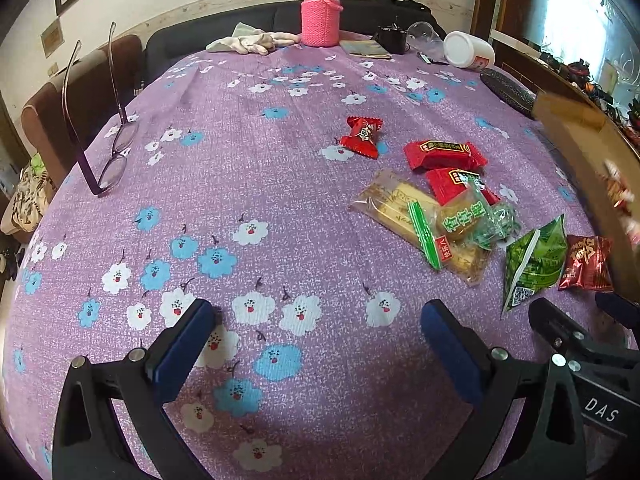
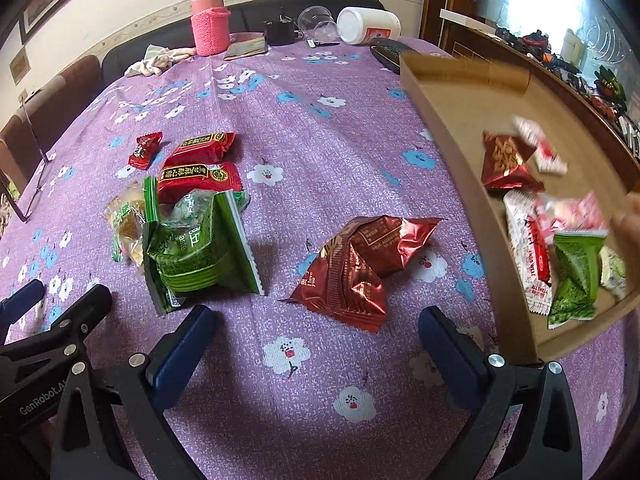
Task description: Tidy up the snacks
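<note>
Loose snacks lie on the purple flowered tablecloth [image 1: 248,200]. In the left wrist view my left gripper [image 1: 320,344] stands open over bare cloth, left of the snack pile. That pile holds a red candy [image 1: 360,136], two red packets [image 1: 444,154], a clear biscuit packet [image 1: 396,208] and a green triangular packet [image 1: 532,264]. My right gripper [image 2: 316,348] is wide open, and a dark red foil packet [image 2: 360,268] lies just beyond its fingertips, untouched. The green packet [image 2: 200,248] sits ahead on its left. A blurred cardboard box [image 2: 460,120] on its right holds several snacks.
At the table's far edge stand a pink knitted flask [image 1: 320,16], a tipped white jar [image 1: 468,50], a white cloth [image 1: 248,42] and a dark case [image 1: 508,90]. Glasses [image 1: 116,152] lie far left. A fingertip [image 2: 630,220] shows at the box's right rim.
</note>
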